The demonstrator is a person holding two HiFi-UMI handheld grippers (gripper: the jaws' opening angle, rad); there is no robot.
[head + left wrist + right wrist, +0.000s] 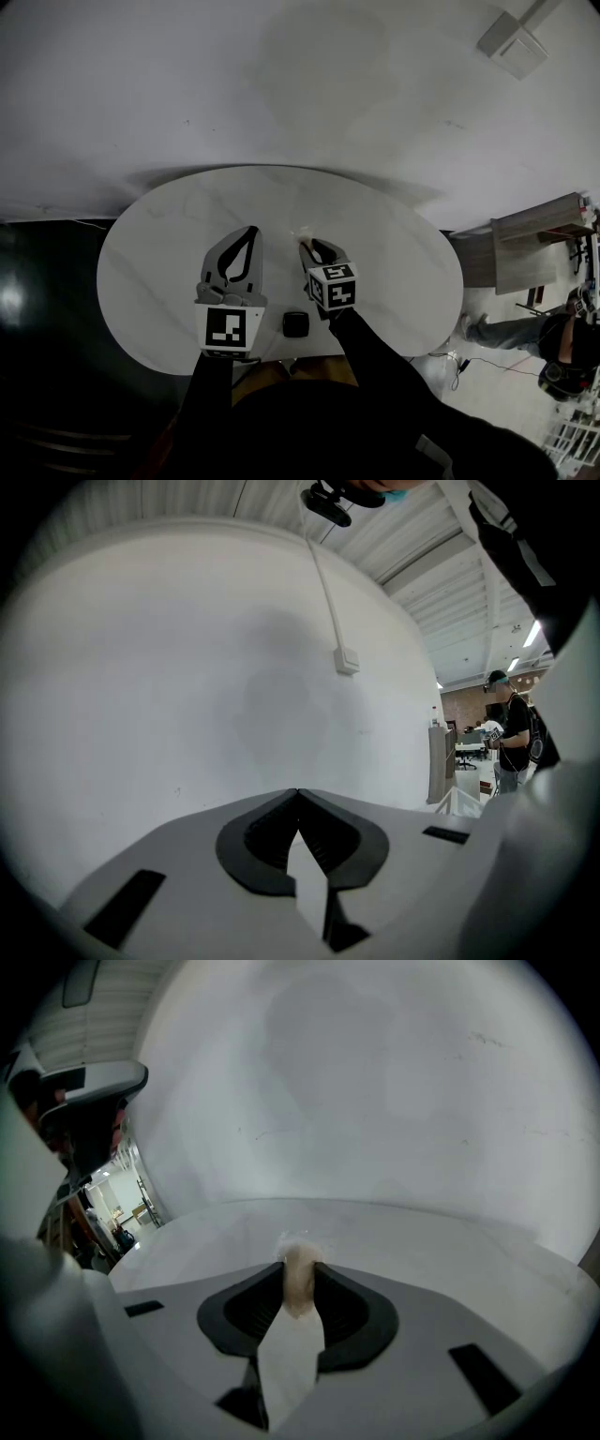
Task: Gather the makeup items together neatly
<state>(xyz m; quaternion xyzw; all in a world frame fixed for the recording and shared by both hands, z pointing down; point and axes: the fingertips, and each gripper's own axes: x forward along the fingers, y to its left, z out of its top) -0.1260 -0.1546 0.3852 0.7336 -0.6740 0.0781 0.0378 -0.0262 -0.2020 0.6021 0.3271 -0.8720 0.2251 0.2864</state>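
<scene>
Right hand-held gripper (300, 1267), blurry beige item (299, 1288) pinched

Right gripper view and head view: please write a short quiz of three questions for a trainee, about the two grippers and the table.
1. True or false: the left gripper has its jaws closed together with nothing between them.
2. What does the right gripper pinch? A) a red lipstick; B) a small pale beige soft item; C) a glass bottle.
3. Fill in: in the head view, the small black item lies on the white oval table, between the grippers, near the edge that is ___ to the person.

Key: 1 true. 2 B. 3 closest.
</scene>
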